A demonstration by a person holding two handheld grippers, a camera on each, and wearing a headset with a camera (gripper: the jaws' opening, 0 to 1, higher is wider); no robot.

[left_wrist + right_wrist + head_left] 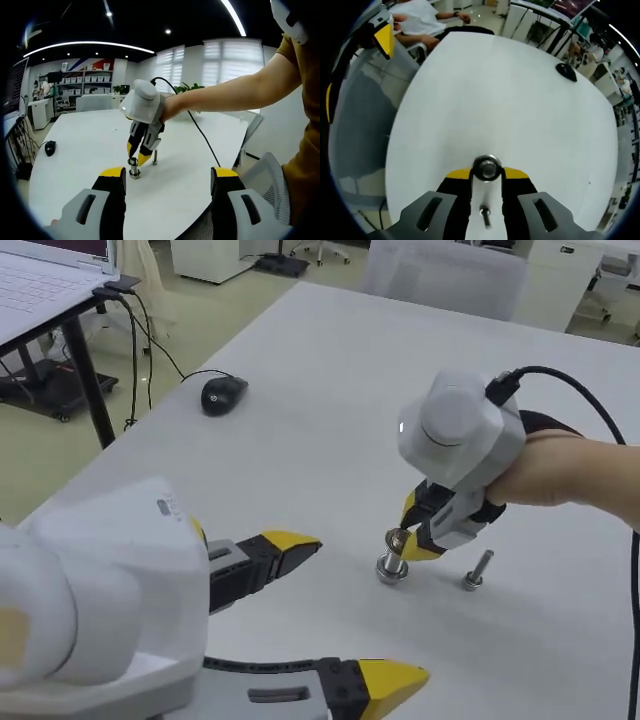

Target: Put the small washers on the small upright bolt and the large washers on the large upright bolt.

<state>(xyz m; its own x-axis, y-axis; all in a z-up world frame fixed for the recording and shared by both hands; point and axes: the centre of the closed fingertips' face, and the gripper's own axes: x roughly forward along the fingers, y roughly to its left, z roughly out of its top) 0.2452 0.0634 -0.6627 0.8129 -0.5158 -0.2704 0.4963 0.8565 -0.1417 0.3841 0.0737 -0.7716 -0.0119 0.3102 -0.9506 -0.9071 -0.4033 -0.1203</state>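
The large upright bolt (390,566) stands on the white table (330,420), with the small upright bolt (477,571) a little to its right. My right gripper (408,539) hangs just over the large bolt's top, shut on a large washer (486,168) that sits ring-like between its yellow tips; the small bolt (484,216) shows below it. The left gripper (345,610) rests low at the near left, open and holding nothing. From the left gripper view (167,175) I see the right gripper (140,150) above the large bolt (134,170), beside the small bolt (155,159).
A black mouse (223,393) lies at the far left of the table. Beyond the left edge stands a side table with a laptop (40,280) and hanging cables. An office chair (445,275) is at the far end. A person's arm (570,470) reaches in from the right.
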